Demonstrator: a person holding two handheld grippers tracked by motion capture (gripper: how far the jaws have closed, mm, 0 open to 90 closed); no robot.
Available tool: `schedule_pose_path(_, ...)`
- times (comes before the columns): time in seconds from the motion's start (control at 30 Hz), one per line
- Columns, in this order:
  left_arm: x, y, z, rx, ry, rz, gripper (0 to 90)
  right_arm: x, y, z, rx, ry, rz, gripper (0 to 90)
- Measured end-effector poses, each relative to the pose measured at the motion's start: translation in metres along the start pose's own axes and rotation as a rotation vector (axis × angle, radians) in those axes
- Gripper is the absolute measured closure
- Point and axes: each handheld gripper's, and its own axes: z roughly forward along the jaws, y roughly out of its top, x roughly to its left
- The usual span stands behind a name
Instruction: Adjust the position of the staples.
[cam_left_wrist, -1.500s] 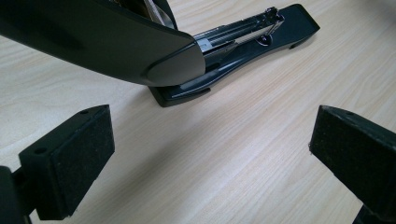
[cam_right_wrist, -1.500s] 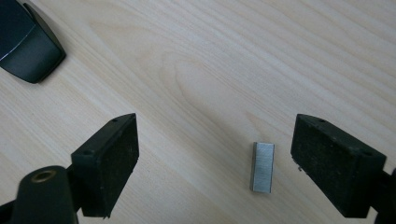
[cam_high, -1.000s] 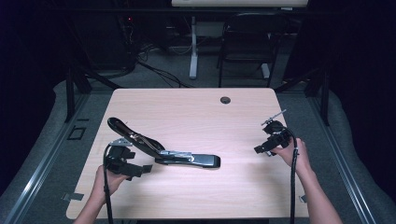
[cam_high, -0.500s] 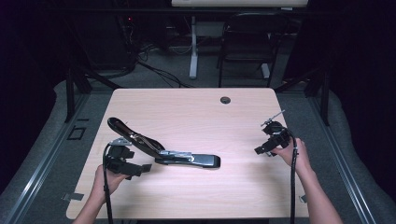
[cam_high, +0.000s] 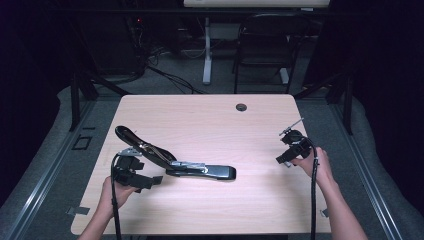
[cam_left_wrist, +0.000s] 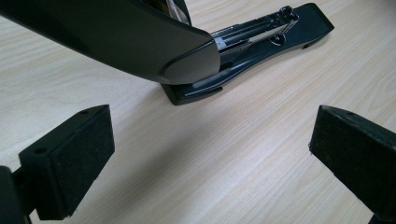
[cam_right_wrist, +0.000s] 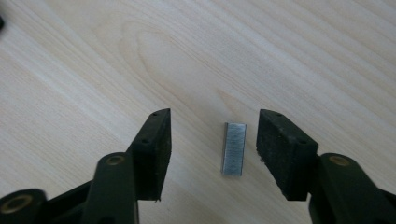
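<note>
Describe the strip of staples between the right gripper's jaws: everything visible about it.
The strip of staples is a short, silvery-grey metal block, rectangular, with fine lengthwise lines and a dull sheen. It lies flat on the light wood table, its long side running along the jaws. It sits between the jaws of the right gripper, nearer the right-hand pad, with a narrow gap showing there and a wider one to the other pad. The jaws have just been closing around it, but neither pad presses on it yet. Only the table touches it.

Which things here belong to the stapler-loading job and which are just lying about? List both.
Job:
opened stapler
staple strip, between the right claw pads, which have just been closing
left claw, open by the stapler

Lying about:
table grommet
chair
</note>
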Motion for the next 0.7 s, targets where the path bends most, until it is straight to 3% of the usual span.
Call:
schedule_pose_path(0.1,-0.001,0.0,0.0,-0.002,0.002,0.003,0.5,-0.002,0.0,0.0,0.021,-0.004,-0.011,50.6)
schedule_pose_path(0.13,-0.001,0.0,0.0,-0.001,0.002,0.005,0.5,-0.001,0.0,0.0,0.013,0.014,0.002,52.4)
schedule_pose_path(0.27,-0.001,0.0,-0.001,0.001,0.002,0.005,0.5,-0.004,0.003,0.0,0.04,0.0,-0.027,56.6)
schedule_pose_path(0.33,-0.001,0.0,-0.001,-0.001,0.005,0.003,0.5,-0.004,0.004,0.002,0.022,0.006,-0.006,57.5)
schedule_pose_path(0.37,-0.001,0.0,-0.001,-0.002,0.005,0.002,0.5,-0.006,0.006,0.001,0.055,-0.005,-0.028,58.6)
schedule_pose_path(0.4,-0.001,0.0,-0.001,-0.002,0.006,0.002,0.5,-0.005,0.005,0.004,0.036,0.0,-0.012,60.6)
schedule_pose_path(0.7,-0.001,0.0,0.0,0.01,0.005,0.007,0.5,-0.012,0.006,0.01,0.1,-0.006,-0.03,63.6)
